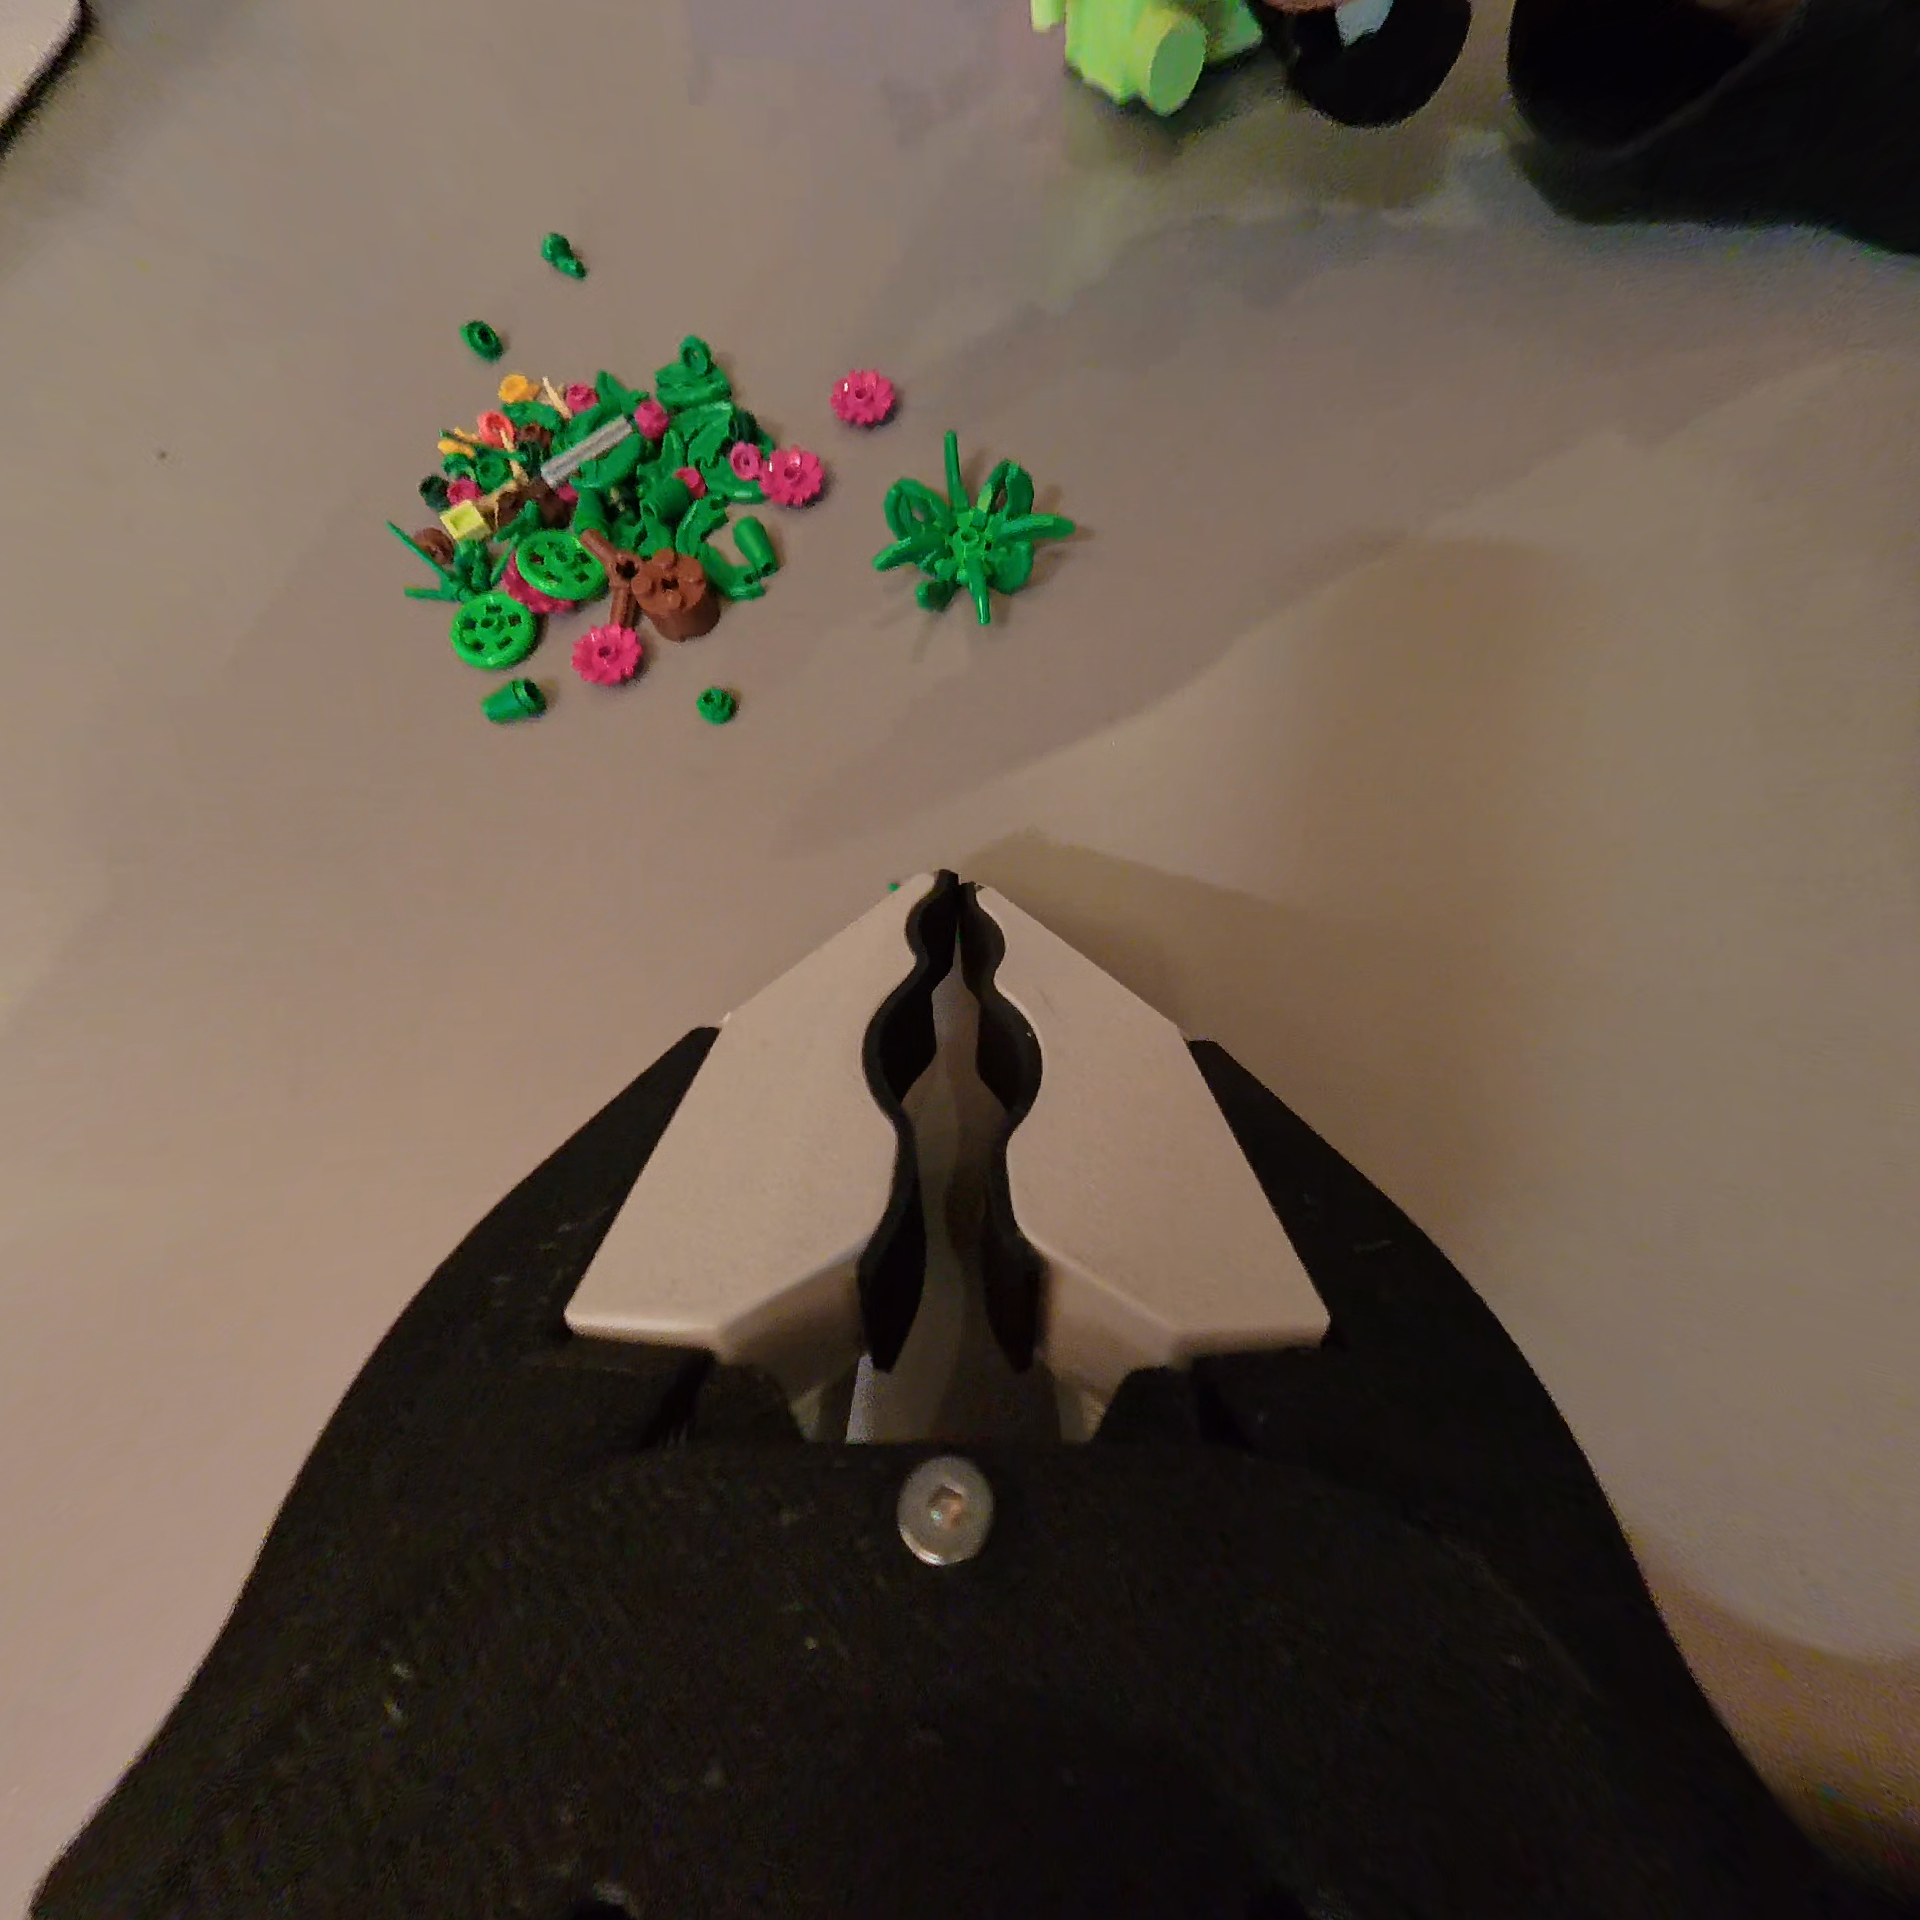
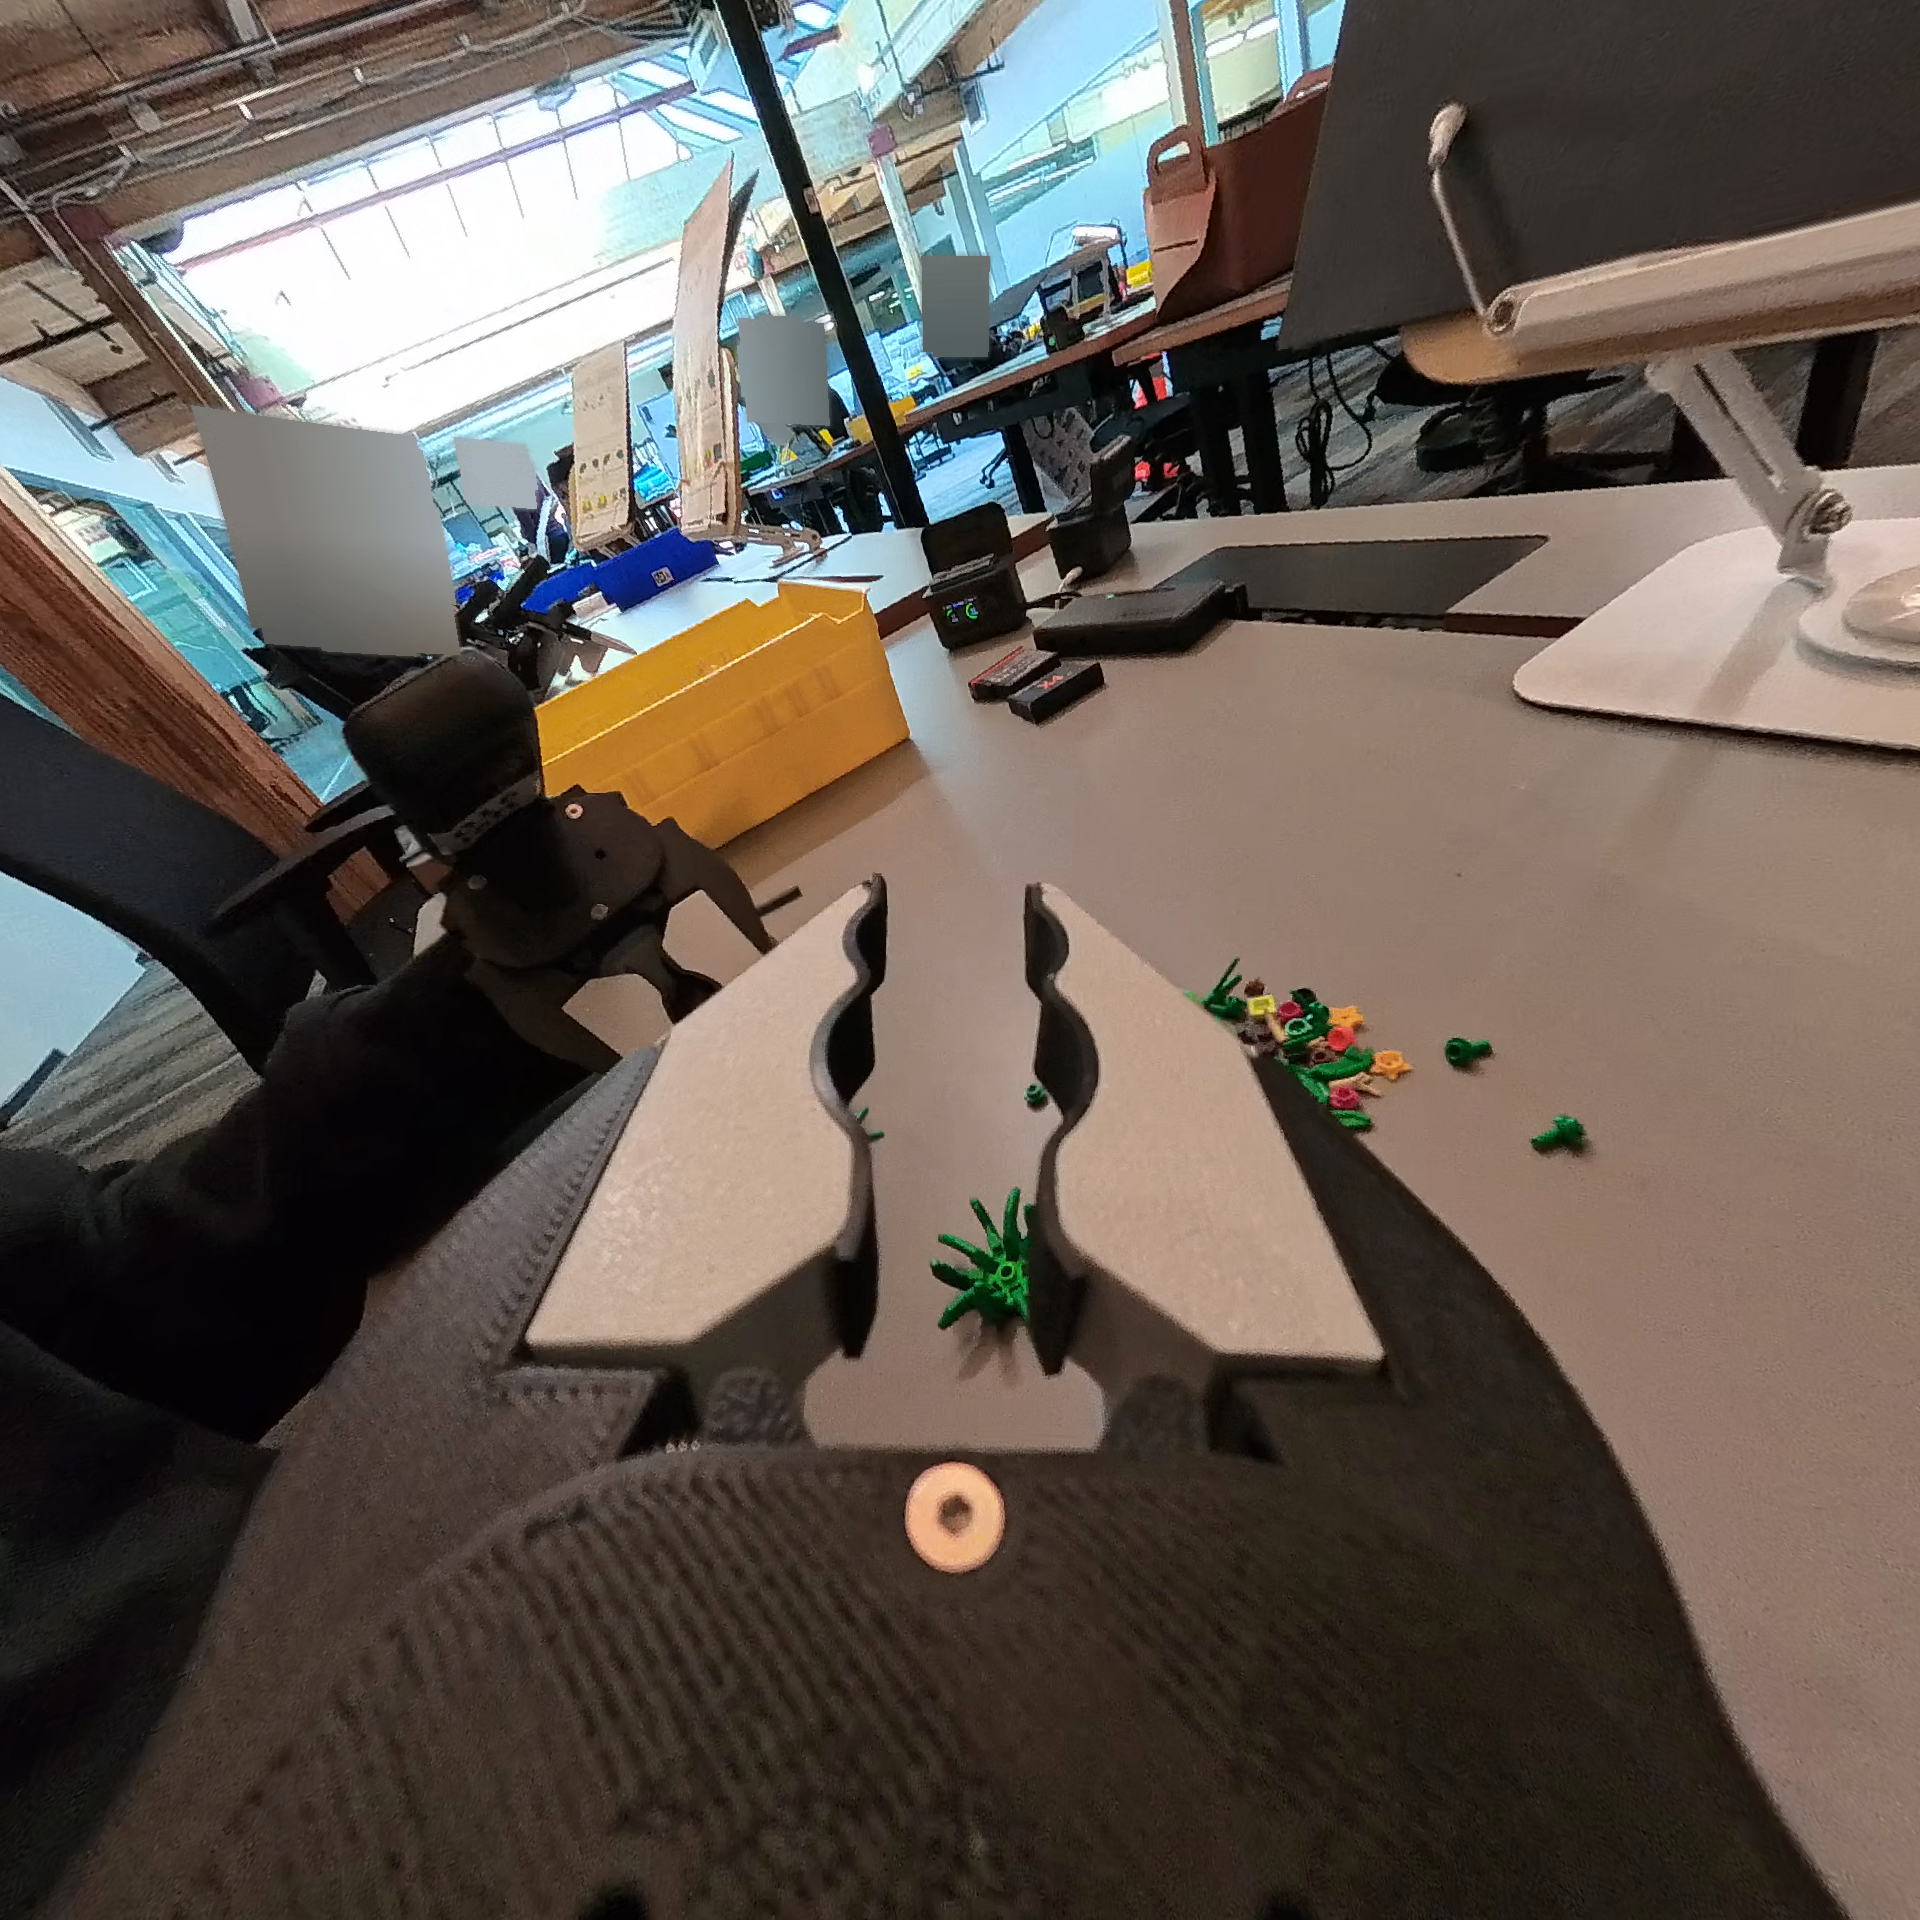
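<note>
1. The left gripper (image 1: 954, 891) is squeezing its tips together on a tiny green bit, low over bare grey table (image 1: 1455, 831).
2. The right gripper (image 2: 954, 894) is hanging wide apart, holding nothing, above the green leafy piece (image 2: 987, 1273).
3. The pile of small pieces (image 1: 597, 509) is lying well apart from the left gripper.

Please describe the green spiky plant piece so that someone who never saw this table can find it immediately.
On the grey table, find the pile of small bricks. The spiky plant piece lies alone beside it, past two pink flowers. Only it has long radiating leaves.
</note>
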Tool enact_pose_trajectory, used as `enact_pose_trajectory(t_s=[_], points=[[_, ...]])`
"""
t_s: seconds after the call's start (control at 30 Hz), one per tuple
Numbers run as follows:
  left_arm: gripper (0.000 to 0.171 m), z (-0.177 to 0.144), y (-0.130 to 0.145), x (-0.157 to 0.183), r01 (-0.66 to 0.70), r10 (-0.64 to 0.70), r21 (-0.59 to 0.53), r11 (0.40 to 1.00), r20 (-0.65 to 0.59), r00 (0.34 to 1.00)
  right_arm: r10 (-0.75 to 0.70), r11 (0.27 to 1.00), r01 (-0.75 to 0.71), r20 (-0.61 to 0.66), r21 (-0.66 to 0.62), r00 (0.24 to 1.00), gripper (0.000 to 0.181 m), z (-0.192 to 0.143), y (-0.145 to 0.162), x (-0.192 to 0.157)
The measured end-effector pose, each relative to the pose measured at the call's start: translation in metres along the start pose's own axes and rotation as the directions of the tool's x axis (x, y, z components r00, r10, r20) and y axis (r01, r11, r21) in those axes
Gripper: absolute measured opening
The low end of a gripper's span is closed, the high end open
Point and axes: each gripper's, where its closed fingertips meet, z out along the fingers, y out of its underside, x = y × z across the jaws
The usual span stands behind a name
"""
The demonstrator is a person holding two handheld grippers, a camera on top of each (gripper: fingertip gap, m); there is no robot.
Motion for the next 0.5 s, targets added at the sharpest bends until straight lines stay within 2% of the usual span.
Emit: enact_pose_trajectory(t_s=[0.13, 0.27, 0.4, 0.43, 0.5], points=[[0.000, -0.005, -0.013, -0.002, 0.004, -0.003, 0.034, 0.999, -0.014, 1.000, 0.004, 1.000, -0.004, -0.001, 0.030, 1.000, 0.025, -0.008, -0.007, 0.001], [0.002, -0.011, -0.012, -0.006, 0.069, -0.067, 0.059, 0.996, -0.030, 0.997, 0.024, 0.999, -0.024, 0.001, 0.044, 1.000, 0.025, -0.013, -0.009, 0.005], [0.028, -0.004, -0.001, -0.004, 0.165, -0.163, 0.021, 0.986, -0.085, 0.983, 0.055, 0.997, -0.056, 0.031, 0.055, 0.998, 0.026, -0.013, -0.010, 0.002], [0.026, -0.003, 0.000, -0.003, 0.164, -0.162, 0.013, 0.986, -0.089, 0.983, 0.057, 0.997, -0.059, 0.037, 0.054, 0.998, 0.026, -0.013, -0.010, 0.001], [0.006, -0.003, -0.002, -0.003, 0.142, -0.140, 0.020, 0.990, -0.081, 0.987, 0.050, 0.997, -0.052, 0.036, 0.050, 0.998, 0.026, -0.012, -0.009, 0.000]])
